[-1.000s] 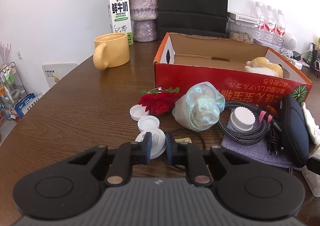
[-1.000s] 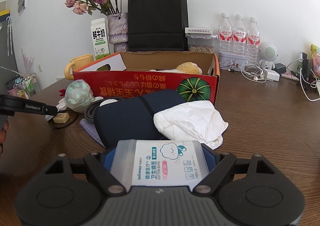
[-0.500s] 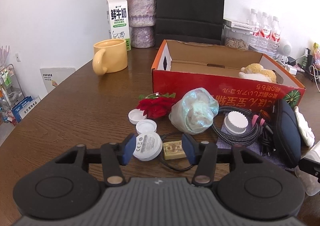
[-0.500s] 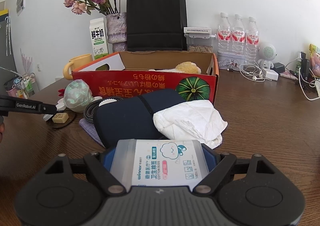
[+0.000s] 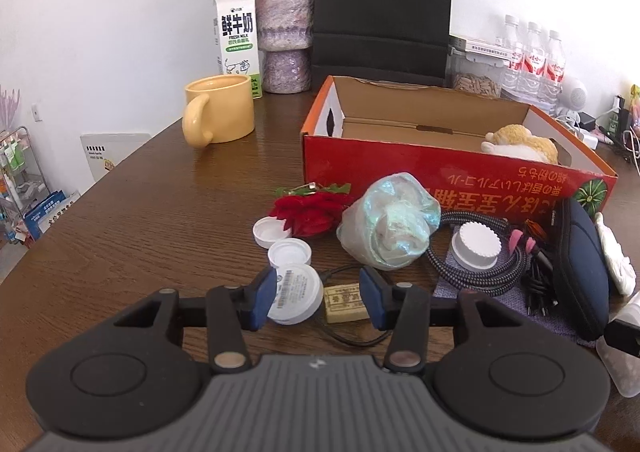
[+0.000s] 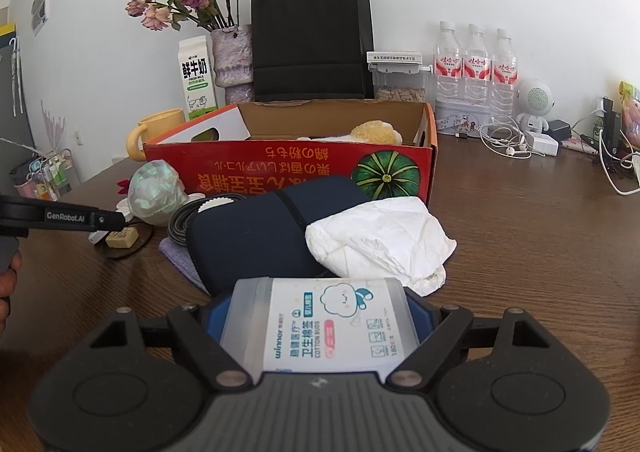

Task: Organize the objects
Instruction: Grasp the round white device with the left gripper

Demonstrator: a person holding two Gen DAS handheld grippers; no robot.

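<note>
Change since a second ago: my left gripper (image 5: 318, 298), then pinched shut in front of the white round lid (image 5: 295, 294), had spread apart and moved up to straddle it.
Left gripper: its jaws were closing, not yet pressing; the white round lid and a small tan block (image 5: 345, 302) lay between the blue pads, the lid touching the left pad, the block apart from the right one.
Right gripper: I held my right gripper (image 6: 320, 326) clamped on a box of cotton buds (image 6: 320, 326), label up, both pads against its sides.
Loose items: two small white caps (image 5: 278, 242) sat just beyond the lid, a red fabric flower (image 5: 310, 210) behind them, a crumpled iridescent bag (image 5: 390, 226) beside that.
Cable pile: a braided cable (image 5: 472, 272) coiled around a white ribbed cap (image 5: 478, 246) on a grey cloth (image 5: 516, 294).
Pouch: a navy pouch (image 6: 264, 232) rested on the cloth's right side, a white crumpled wad (image 6: 376, 238) touching it.
Box: the red cardboard box (image 5: 440, 180) stood open behind everything, a plush toy (image 5: 520, 142) in its right end.
Table: the brown wooden table (image 5: 140, 220) carried a yellow mug (image 5: 220, 112) far left.
</note>
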